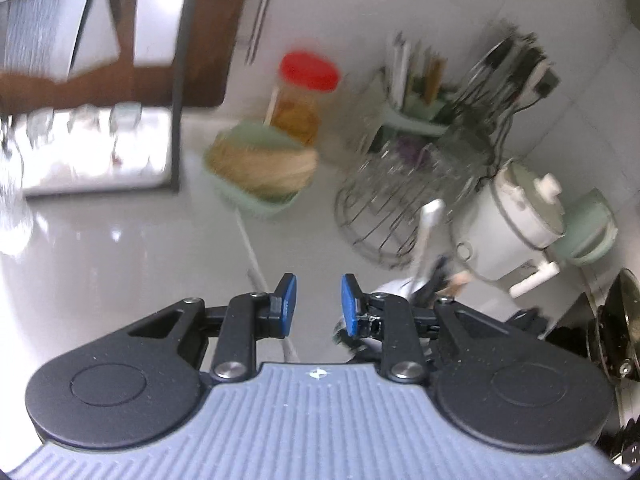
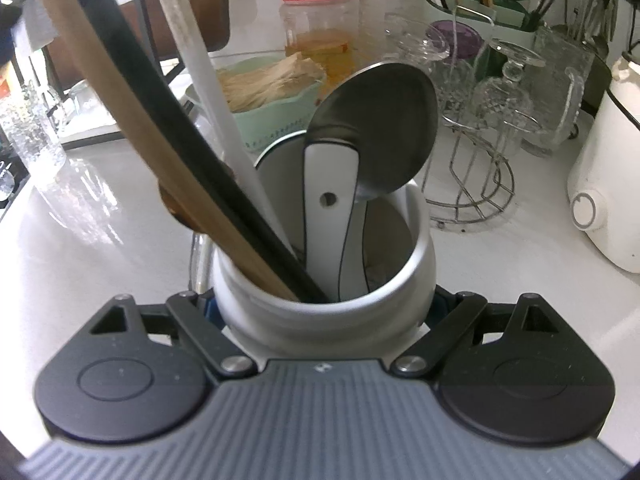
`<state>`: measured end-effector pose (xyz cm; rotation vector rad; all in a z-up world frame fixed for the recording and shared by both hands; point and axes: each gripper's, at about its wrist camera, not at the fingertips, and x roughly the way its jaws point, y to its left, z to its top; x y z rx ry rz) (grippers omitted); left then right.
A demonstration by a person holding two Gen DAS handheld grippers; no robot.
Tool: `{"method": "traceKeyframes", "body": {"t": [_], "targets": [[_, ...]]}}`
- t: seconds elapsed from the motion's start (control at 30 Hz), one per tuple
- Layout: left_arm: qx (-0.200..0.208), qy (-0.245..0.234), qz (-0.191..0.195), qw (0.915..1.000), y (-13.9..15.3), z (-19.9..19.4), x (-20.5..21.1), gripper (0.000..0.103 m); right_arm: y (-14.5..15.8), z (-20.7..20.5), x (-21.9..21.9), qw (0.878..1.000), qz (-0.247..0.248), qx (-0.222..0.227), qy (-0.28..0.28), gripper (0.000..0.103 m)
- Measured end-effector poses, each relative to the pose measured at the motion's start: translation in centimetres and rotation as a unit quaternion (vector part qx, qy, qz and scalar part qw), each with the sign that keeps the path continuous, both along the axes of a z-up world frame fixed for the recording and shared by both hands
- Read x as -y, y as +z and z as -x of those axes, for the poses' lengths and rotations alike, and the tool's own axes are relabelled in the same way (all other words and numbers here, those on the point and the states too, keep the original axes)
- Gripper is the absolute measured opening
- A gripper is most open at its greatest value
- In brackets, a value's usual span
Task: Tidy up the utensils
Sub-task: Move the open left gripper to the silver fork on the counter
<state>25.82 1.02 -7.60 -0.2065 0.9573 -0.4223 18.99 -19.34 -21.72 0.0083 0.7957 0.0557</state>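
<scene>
My right gripper (image 2: 324, 314) is shut on a white utensil holder (image 2: 376, 312), one finger on each side of its body. In the holder stand a wooden spatula (image 2: 132, 128), a black handle (image 2: 176, 136), a pale translucent stick (image 2: 208, 80) and a round steel-headed utensil (image 2: 384, 120) with a white handle. My left gripper (image 1: 319, 284) hovers over the white counter (image 1: 120, 264), open, with nothing between its blue pads (image 1: 289, 300). The holder's edge shows behind its right finger, with a white handle (image 1: 428, 220) sticking up. That view is blurred.
A green basket (image 1: 256, 196) of straw-coloured sticks and a red-lidded jar (image 1: 306, 92) stand at the back. To the right are a wire rack of glasses (image 2: 480, 168), a green caddy of utensils (image 2: 480, 4) and a white appliance (image 2: 608, 184). More glassware (image 2: 32, 128) sits at the left.
</scene>
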Motion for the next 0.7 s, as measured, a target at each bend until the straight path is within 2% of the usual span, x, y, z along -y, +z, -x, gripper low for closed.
{"method": "traceKeyframes", "body": {"t": [0.17, 0.27, 0.47, 0.7], "targets": [[-0.051, 0.005, 0.009, 0.9986, -5.3, -0.7, 0.2, 0.028, 0.1, 0.5, 0.8, 1.0, 0.002, -0.011, 0.001, 0.091], [-0.076, 0.004, -0.001, 0.9971, -8.0, -0.7, 0.7, 0.028, 0.2, 0.7, 1.1, 1.0, 0.003, -0.016, 0.005, 0.092], [-0.102, 0.004, -0.012, 0.9947, -11.9, -0.6, 1.4, 0.028, 0.2, 0.4, 1.1, 1.0, 0.005, -0.025, 0.011, 0.092], [-0.096, -0.009, -0.041, 0.9945, -14.4, -0.5, 2.8, 0.027, 0.2, 0.4, 1.2, 1.0, 0.003, -0.028, 0.011, 0.092]]}}
